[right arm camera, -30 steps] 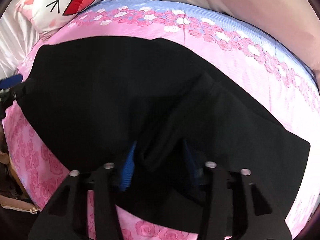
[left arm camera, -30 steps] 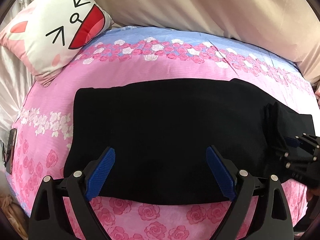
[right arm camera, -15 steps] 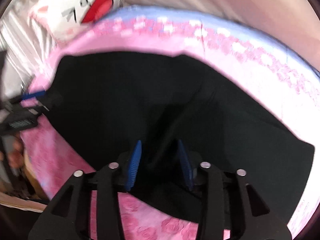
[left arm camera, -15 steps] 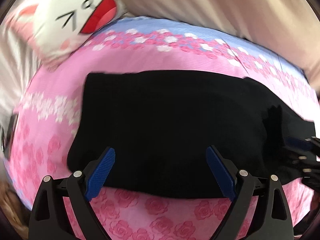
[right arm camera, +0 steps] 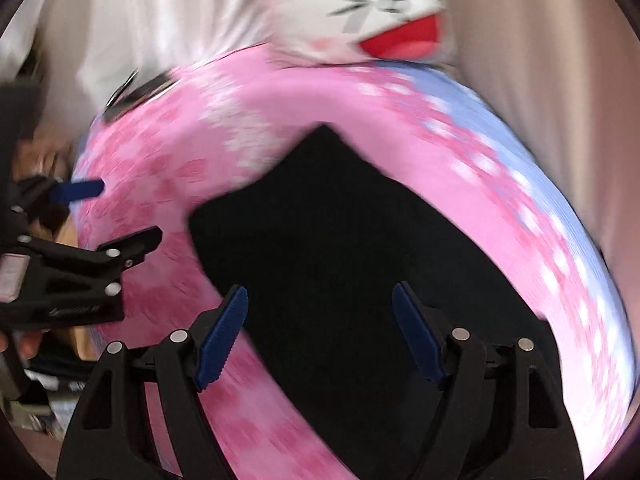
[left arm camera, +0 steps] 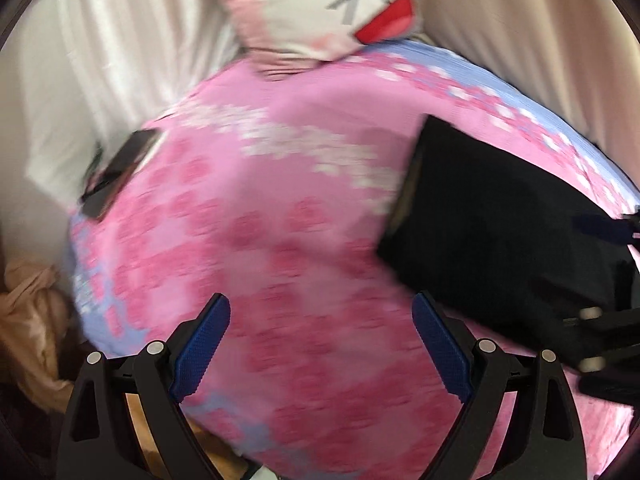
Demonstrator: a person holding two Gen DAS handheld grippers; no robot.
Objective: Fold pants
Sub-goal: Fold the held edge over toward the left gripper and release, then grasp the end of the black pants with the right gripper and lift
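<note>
Pink floral bedspread [left arm camera: 280, 208]; cartoon-face pillow [left arm camera: 344, 12] at far edge; dark phone [left arm camera: 120, 168] at left edge; white curtain [left arm camera: 120, 40] behind

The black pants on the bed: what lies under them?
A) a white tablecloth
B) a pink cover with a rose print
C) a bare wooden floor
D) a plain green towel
B: the black pants lie flat on the pink rose-printed cover.

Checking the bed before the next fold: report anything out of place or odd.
One thing: a dark phone lies at the edge of the pink floral bedspread, partly overhanging it. The black pants lie flat, clear of both claws. Motion blur hides finer detail.
</note>
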